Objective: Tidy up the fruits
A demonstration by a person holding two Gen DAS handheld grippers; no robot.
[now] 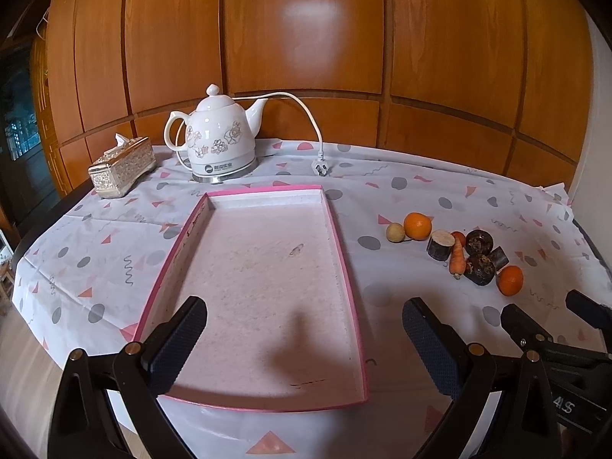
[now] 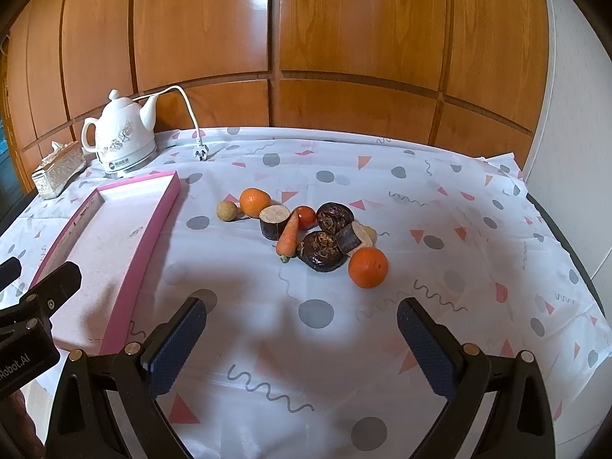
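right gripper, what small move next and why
Probably ease the right gripper forward and down toward the near orange. Its jaws are open and empty, that orange sits at the front edge of the pile with bare cloth around its near side, and the pink tray holds nothing yet.

Bright, sharp pics; glare on wood panels (image 1: 306,19) beyond fingers (image 1: 179,344), soft shadows btwn them, fisheye bend w/ dark corners.

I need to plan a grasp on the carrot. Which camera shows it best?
The right wrist view: the carrot lies near centre, full length visible, leaning against the dark cut piece. The left wrist view shows it small, far right, foreshortened among the pile.
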